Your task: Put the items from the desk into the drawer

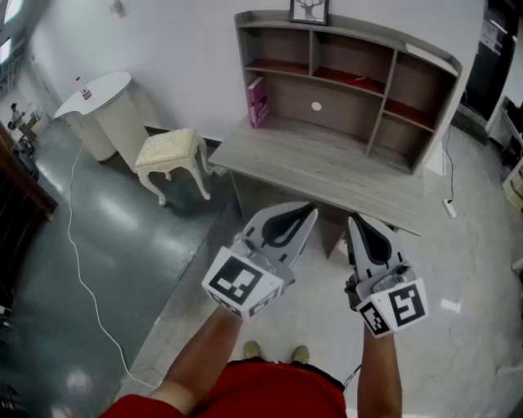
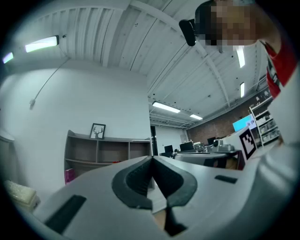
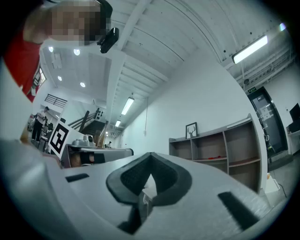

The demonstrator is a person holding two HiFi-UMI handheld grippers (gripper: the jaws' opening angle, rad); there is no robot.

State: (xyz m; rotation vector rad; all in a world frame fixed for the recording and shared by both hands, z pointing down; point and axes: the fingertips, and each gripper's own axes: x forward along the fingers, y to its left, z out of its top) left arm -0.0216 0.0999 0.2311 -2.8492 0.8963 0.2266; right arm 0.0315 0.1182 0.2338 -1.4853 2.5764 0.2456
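From the head view, we hold the left gripper (image 1: pixel 304 214) and the right gripper (image 1: pixel 359 224) side by side on the near side of the desk (image 1: pixel 327 167), both aimed at it. Each has its jaws pressed together on nothing. A pink box (image 1: pixel 257 101) stands on the far left of the desk, against the left wall of the shelf unit (image 1: pixel 384 77). A picture frame (image 1: pixel 310 11) sits on top of that unit, and a cream stool (image 1: pixel 172 155) stands left of the desk.

In the left gripper view, our jaws meet at the tip with nothing between them. The pink box shows far off at the left.

In the right gripper view, the jaws are likewise pressed together and empty, with the shelf unit far on the right.
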